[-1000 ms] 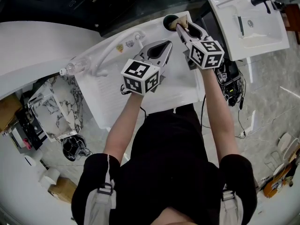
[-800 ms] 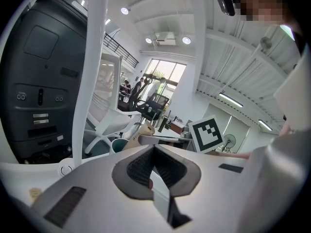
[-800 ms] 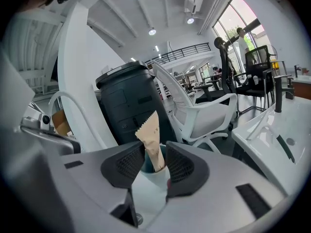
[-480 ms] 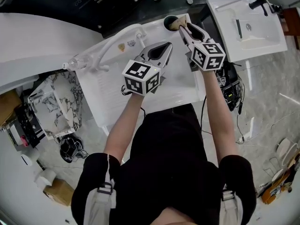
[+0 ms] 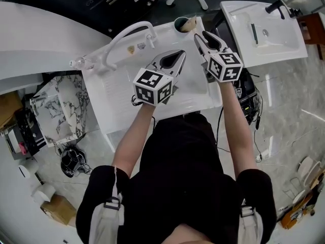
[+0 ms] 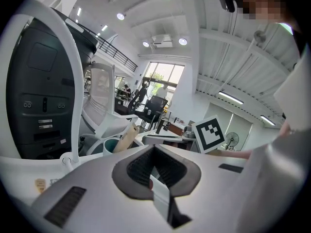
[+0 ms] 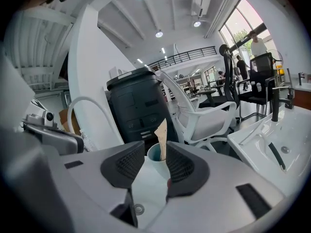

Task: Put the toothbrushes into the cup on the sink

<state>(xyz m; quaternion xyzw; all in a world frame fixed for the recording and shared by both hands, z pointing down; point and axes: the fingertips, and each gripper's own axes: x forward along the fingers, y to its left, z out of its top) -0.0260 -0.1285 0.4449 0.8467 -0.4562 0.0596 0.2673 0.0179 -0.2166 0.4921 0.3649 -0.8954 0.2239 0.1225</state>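
Head view: my right gripper (image 5: 202, 35) has just been opening, nothing in it, near the cup (image 5: 180, 23) holding a toothbrush (image 5: 192, 24). My left gripper (image 5: 180, 55) is closed, empty.

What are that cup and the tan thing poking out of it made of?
The cup: smooth, white outside, teal inside; plastic or ceramic, unclear. The tan packet: matte kraft paper, judging by its zigzag-cut top edge; probably a toothbrush wrapper.

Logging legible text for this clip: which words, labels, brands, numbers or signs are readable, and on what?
No words or numbers are readable.
Left marker cube and right marker cube: black-and-white square patterns, no lettering.
Small sticker on the sink: too small to read.
Black machine, panel markings: blurred.
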